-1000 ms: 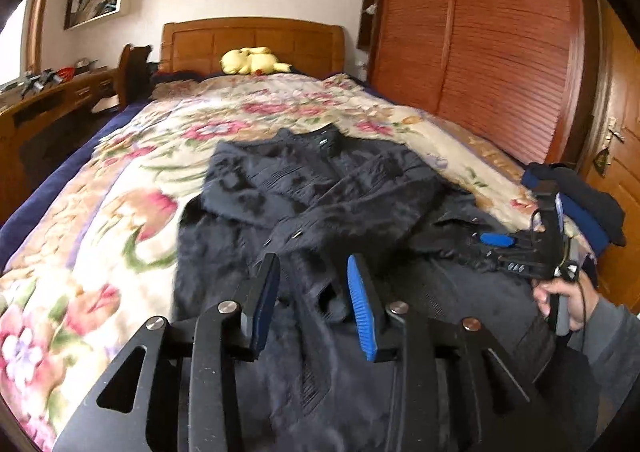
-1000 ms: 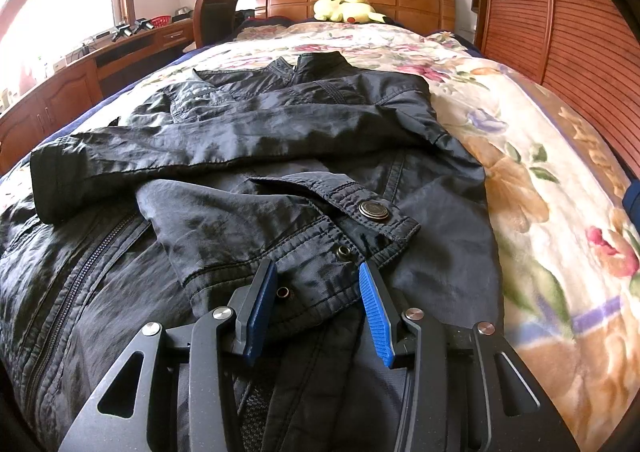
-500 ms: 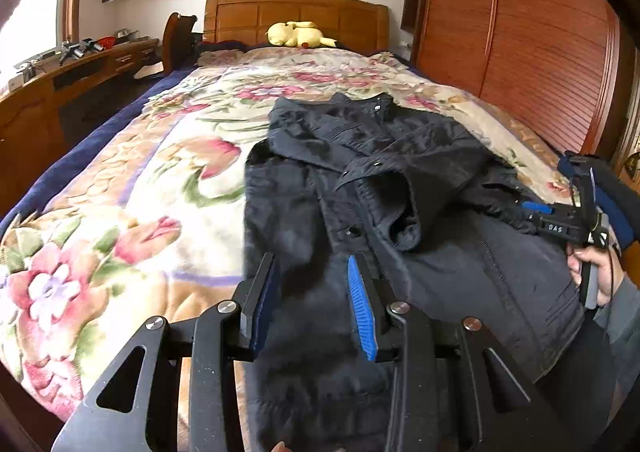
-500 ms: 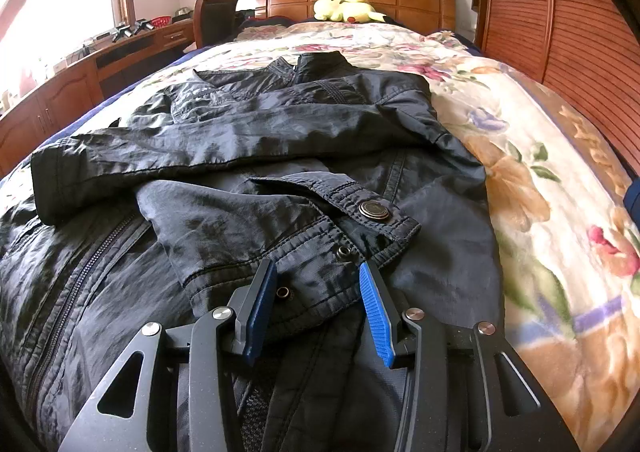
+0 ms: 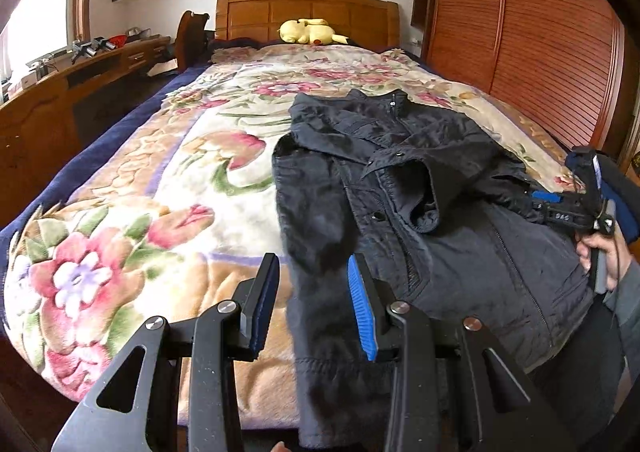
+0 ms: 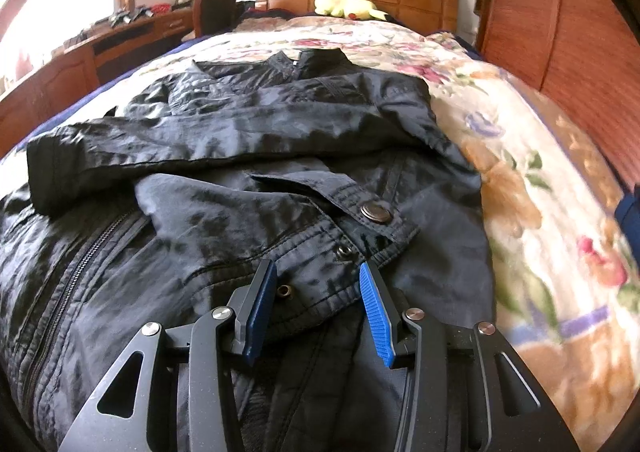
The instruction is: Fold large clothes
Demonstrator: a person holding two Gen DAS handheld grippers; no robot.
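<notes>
Left wrist view
Left gripper (image 5: 313, 272): lower centre of the frame, jaws parted with nothing between the blue pads; they hang over the near left edge of the jacket, and contact with the cloth cannot be told.
Jacket (image 5: 460, 236): black, spread on the right half of the bed, collar toward the headboard, a sleeve folded across its chest.
Blanket (image 5: 168, 211): floral, covers the bed, bare over the left half of the frame.
Right gripper (image 5: 560, 207): at the right edge, held in a hand (image 5: 600, 256), its tip over the jacket's right side.
Plush toy (image 5: 306, 31): yellow, upper centre, against the headboard (image 5: 248, 13).
Desk (image 5: 72, 91): wooden, along the left edge.

Right wrist view
Right gripper (image 6: 318, 284): lower centre, jaws apart and gripping nothing, poised over the sleeve cuff (image 6: 340, 248); a snap stud shows between the pads.
Jacket (image 6: 240, 131): fills the centre and left, one sleeve lying straight across, zipper running to the lower left.
Blanket (image 6: 540, 211): bare on the right side.
Plush toy (image 6: 348, 5): top centre.
</notes>
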